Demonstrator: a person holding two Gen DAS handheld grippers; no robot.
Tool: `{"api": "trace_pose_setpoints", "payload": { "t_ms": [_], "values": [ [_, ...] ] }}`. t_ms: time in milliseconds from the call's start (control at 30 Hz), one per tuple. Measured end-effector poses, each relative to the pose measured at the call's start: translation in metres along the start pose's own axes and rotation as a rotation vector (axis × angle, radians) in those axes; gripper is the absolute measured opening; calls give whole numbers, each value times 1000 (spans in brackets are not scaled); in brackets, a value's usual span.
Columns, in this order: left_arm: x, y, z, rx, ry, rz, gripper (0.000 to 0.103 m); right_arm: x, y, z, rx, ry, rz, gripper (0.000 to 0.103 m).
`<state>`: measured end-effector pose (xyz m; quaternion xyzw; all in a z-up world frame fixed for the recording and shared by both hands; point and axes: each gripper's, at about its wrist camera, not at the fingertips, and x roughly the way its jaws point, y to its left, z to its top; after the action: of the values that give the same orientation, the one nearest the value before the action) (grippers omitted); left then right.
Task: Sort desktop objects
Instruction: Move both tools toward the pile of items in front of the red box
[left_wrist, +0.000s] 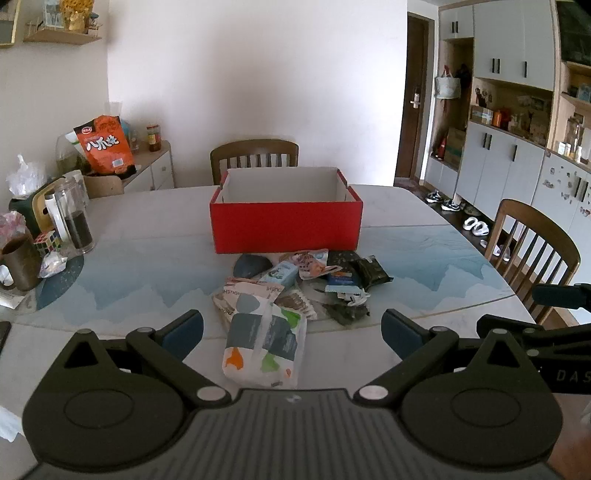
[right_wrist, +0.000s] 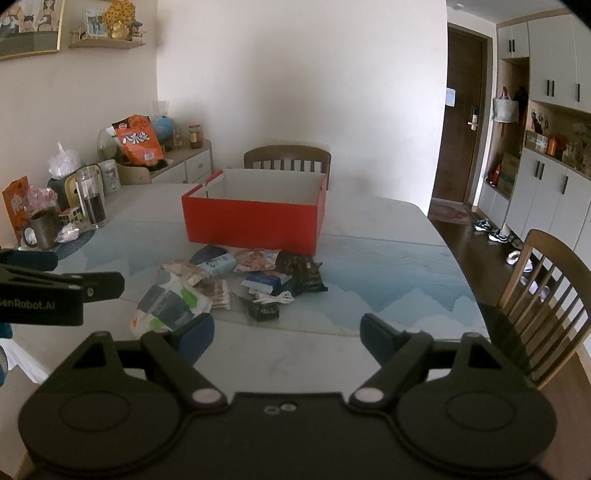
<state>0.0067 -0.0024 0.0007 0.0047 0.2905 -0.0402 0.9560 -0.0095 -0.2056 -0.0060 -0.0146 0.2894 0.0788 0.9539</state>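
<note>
An open red box (left_wrist: 286, 223) (right_wrist: 251, 225) with a white inside stands mid-table. In front of it lies a heap of small things: a white tissue pack with grey, orange and green patches (left_wrist: 264, 339) (right_wrist: 168, 306), a dark blue pouch (left_wrist: 251, 266), a pale blue carton (left_wrist: 280, 275) (right_wrist: 218, 265), snack packets, dark packets (left_wrist: 369, 271) (right_wrist: 303, 275) and a white cable (right_wrist: 275, 298). My left gripper (left_wrist: 291, 328) is open, its fingers on either side of the tissue pack's near end, not touching. My right gripper (right_wrist: 286, 338) is open over bare table, right of the heap.
A glass jar (left_wrist: 75, 219), a mug (left_wrist: 20, 260), a puzzle cube (left_wrist: 47, 242) and bags crowd the table's left edge. Wooden chairs stand behind the box (left_wrist: 255, 157) and at the right (left_wrist: 532, 251). Each gripper shows at the edge of the other's view.
</note>
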Motion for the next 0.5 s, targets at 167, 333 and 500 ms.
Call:
{"api": "trace_pose_setpoints", "payload": {
  "t_ms": [167, 333, 500],
  "values": [
    [-6, -2, 0, 1, -5, 0, 103, -1, -3, 0, 0, -2, -4, 86],
    [-7, -4, -2, 8, -15, -1, 103, -1, -5, 1, 0, -6, -3, 86],
    [-7, -5, -2, 12, -49, 2, 103, -1, -6, 2, 1, -6, -4, 86]
  ]
}}
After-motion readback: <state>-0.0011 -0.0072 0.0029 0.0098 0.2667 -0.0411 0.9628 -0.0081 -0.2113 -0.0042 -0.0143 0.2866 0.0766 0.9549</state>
